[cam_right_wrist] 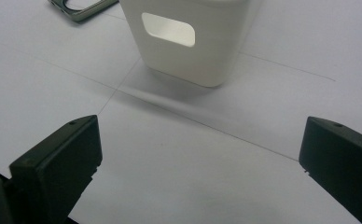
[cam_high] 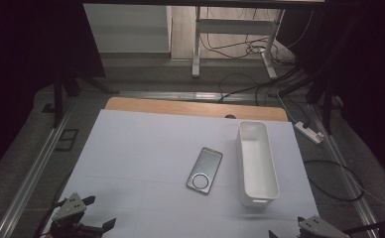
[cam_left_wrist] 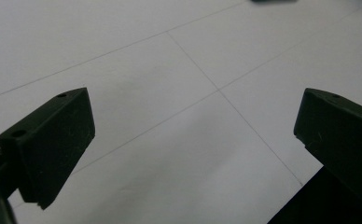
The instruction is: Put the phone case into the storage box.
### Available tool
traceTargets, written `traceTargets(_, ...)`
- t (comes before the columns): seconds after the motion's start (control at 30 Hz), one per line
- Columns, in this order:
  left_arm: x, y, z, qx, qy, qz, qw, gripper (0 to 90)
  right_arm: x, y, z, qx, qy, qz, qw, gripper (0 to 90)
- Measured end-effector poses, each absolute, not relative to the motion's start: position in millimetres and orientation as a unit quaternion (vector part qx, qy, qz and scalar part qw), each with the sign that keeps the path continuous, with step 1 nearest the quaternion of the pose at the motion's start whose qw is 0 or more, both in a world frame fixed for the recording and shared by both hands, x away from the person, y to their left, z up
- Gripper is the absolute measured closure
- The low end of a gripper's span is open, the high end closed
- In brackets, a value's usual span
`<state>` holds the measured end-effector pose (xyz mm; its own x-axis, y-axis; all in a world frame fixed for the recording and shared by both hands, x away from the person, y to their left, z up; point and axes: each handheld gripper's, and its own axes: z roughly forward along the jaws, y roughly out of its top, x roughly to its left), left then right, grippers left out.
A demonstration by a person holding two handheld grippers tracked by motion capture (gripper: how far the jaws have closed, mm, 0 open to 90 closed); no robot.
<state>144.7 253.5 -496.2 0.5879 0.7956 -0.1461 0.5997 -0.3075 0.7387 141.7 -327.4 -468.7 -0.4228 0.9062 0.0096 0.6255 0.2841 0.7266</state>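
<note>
Phone (cam_high: 205,170) — silvery, flat beside bin (cam_high: 257,166)

I can read no text, label, brand, number or sign from here. The flat silver device (cam_high: 205,170) shows a ring mark on its face, with no letters I can make out. The white bin (cam_high: 257,163) and the white sheet on the worktop (cam_high: 146,148) carry no writing, only thin lines.
</note>
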Motion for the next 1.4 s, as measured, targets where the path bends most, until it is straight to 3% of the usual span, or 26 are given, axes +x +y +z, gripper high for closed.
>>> traceTargets(1.4,211,206,-483,0.831,0.397,0.109,0.374,0.0,143,-327,-469,0.496,0.775,0.334,0.206,0.0)
